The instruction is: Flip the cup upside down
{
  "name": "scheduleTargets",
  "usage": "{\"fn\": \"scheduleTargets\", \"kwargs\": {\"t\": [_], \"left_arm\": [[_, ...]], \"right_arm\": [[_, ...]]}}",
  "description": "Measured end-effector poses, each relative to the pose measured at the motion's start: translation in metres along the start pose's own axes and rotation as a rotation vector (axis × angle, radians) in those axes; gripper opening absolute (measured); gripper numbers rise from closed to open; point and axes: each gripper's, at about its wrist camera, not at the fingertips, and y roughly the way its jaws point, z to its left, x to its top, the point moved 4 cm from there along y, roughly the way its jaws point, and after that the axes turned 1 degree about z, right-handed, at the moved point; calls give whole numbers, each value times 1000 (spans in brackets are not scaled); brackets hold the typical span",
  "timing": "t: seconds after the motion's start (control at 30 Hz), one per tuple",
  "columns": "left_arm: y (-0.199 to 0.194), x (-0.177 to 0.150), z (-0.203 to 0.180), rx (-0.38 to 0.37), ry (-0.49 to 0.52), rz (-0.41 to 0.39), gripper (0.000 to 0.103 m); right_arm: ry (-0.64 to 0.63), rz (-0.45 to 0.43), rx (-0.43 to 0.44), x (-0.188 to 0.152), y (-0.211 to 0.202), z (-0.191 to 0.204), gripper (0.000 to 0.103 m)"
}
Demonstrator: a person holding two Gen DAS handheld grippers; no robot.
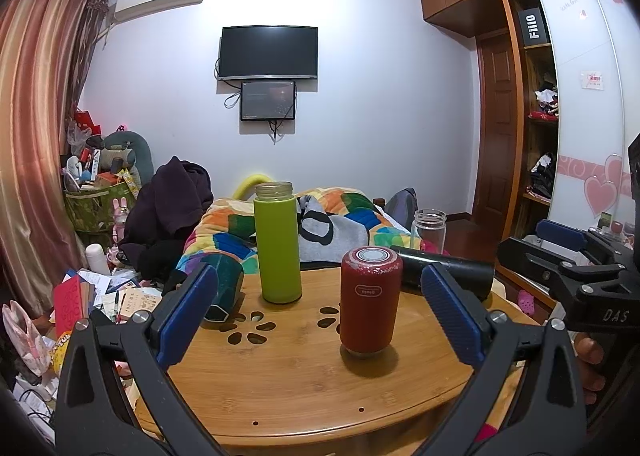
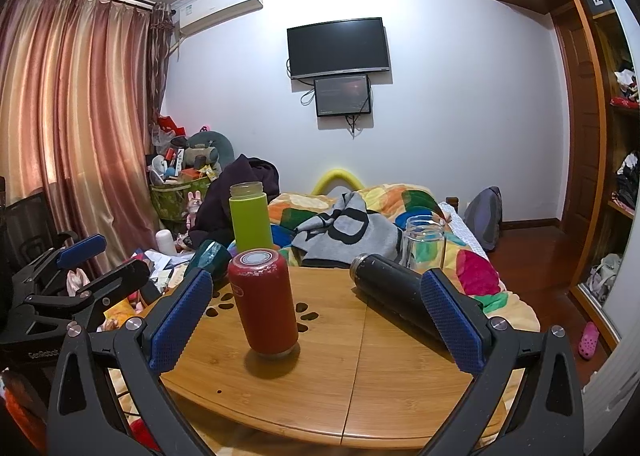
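A red cup [image 1: 370, 298] stands upside down on the round bamboo table [image 1: 304, 384], its flat base up; it also shows in the right wrist view [image 2: 264, 302]. A green bottle [image 1: 278, 244] stands upright with its mouth open, behind and left of it, also in the right wrist view [image 2: 250, 222]. My left gripper [image 1: 320, 320] is open and empty, jaws wide on either side of the red cup but short of it. My right gripper [image 2: 316, 320] is open and empty, near the table's front edge.
A black flask [image 2: 396, 294] lies on its side at the table's right. A dark teal cup [image 2: 208, 258] lies at the left edge. A clear glass jar [image 2: 424, 242] stands at the back right. A bed with a colourful quilt [image 2: 400, 208] lies behind. Clutter covers the floor at left.
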Motion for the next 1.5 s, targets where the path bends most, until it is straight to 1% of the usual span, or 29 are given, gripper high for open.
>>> {"fn": "scheduleTargets", "kwargs": {"t": [0.93, 1.5], "left_arm": [[1, -1, 1, 9, -12, -2, 103], [-2, -1, -1, -3, -32, 4, 103]], "right_arm": [[-6, 1, 9, 0, -1, 2, 103], [-6, 6, 13, -2, -1, 3, 103]]}}
